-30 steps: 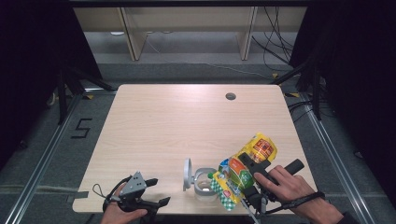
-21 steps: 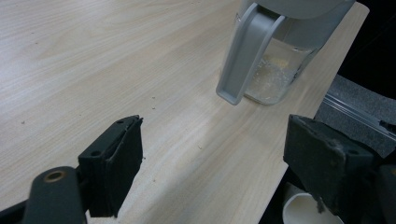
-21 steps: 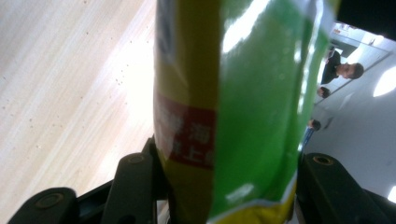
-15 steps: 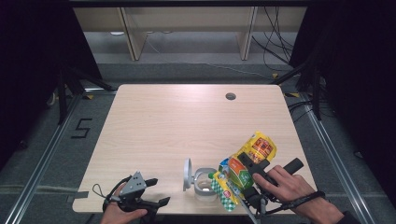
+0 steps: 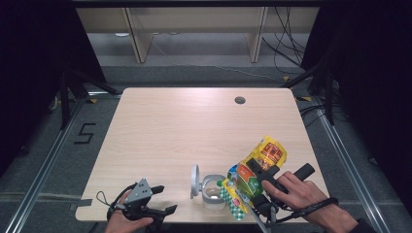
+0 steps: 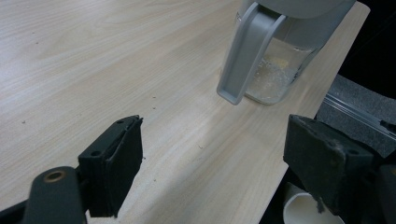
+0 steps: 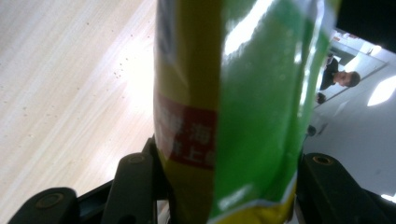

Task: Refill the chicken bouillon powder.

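A yellow and green crinkly plastic snack bag (image 5: 252,174) is held tilted above the near right part of the light wooden table (image 5: 194,131), its lower, checked end pointing down toward a clear glass jar (image 5: 212,190) with a grey handle. In the right gripper view the bag (image 7: 243,107) stands between the two black jaws, which press on it from both sides about halfway closed, so the right gripper (image 5: 262,182) has a firm hold of it. The person's right hand (image 5: 296,194) wraps the gripper's body near the table's near edge.

The jar stands just left of the bag's lower end, with its round grey lid (image 5: 194,180) swung open and upright on the left side. The left gripper view shows the jar (image 6: 275,70) with a pale, grainy layer at its bottom and the grey handle facing the camera.

Well to the left, at the near edge, the left gripper (image 5: 158,216) rests low in the person's left hand (image 5: 127,224); its jaws stand wide apart with nothing between them, pointing right toward the jar.
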Motion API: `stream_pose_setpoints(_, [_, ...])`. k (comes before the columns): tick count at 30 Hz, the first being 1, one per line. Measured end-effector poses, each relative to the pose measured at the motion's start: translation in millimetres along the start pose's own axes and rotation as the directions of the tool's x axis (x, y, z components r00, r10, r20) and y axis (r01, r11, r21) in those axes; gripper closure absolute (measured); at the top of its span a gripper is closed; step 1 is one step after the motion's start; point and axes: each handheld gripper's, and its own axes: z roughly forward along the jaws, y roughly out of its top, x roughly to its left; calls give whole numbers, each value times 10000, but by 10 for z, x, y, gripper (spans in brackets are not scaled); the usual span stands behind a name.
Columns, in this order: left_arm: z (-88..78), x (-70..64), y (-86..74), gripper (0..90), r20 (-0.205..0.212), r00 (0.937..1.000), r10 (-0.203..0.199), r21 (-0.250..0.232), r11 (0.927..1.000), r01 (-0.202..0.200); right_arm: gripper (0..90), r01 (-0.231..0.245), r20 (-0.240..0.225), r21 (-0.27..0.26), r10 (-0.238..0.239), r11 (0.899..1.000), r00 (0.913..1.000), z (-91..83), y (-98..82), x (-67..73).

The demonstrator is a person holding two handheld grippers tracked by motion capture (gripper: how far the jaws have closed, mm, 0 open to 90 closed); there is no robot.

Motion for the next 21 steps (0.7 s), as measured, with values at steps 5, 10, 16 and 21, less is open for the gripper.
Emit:
stream_pose_setpoints(5, [-5,7,-2,191,-50,10000,-23,-4,10000,23,557,387,19,-64,-387,9992,9992,10,-6,-53])
stream_pose_setpoints(10, [0,0,-1,191,48,10000,-51,-4,10000,52,557,658,91,-56,-658,9978,9978,16,1,-91])
stream_pose_setpoints(16, [-2,7,-2,191,46,10000,-69,-95,9999,70,558,1142,188,-68,-1141,9934,9933,27,-1,-134])
stream_pose_setpoints(21, [-3,5,1,191,52,10000,-52,-23,10000,52,558,1214,212,-40,-1213,9926,9924,26,-2,-141])
